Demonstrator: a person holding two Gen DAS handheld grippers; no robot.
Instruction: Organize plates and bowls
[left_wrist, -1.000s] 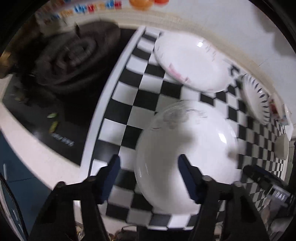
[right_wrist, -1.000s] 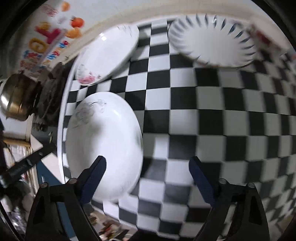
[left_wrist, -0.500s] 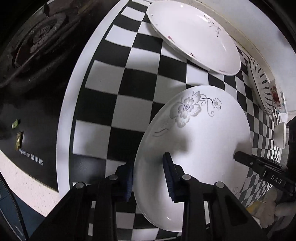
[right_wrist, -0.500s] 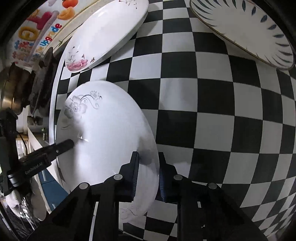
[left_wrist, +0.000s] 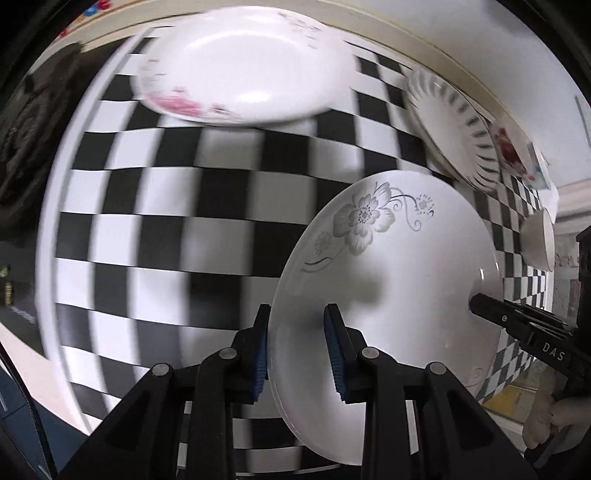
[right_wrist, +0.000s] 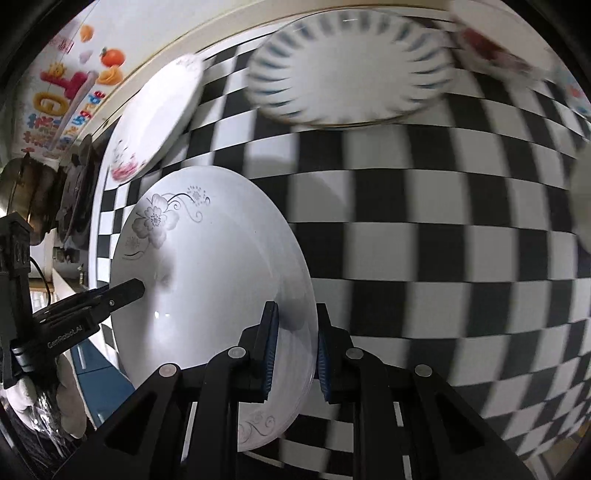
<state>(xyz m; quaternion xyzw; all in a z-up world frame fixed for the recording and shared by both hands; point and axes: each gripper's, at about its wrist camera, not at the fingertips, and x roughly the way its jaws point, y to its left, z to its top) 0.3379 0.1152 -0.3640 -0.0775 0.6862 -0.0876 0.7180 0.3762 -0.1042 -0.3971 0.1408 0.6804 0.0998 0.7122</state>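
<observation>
Across the whole work area lies a black-and-white checkered surface (left_wrist: 207, 236), blurred in both wrist views. Above it, tilted and clear of the checks, is the grey-flower plate (left_wrist: 388, 280), white with a grey blossom and curling stems printed near its far rim; it is gripped from two opposite sides. The left gripper (left_wrist: 299, 350) is clamped on the plate's left rim, one blue-padded finger on the underside and the other on the upper face. The right gripper (right_wrist: 293, 349) is clamped likewise on the opposite rim, its blue pads pressed against both faces. At the far left of the surface rests a pink-flower plate (left_wrist: 243, 70), white with a pink print at its left edge. Farther right along the wall sits a blue-dash plate (right_wrist: 351, 66), its rim marked with radiating dark strokes. Near the right edge of the left wrist view stands a small white bowl (left_wrist: 537, 240). A metal pot (right_wrist: 16, 192) stands at the left margin of the right wrist view.
</observation>
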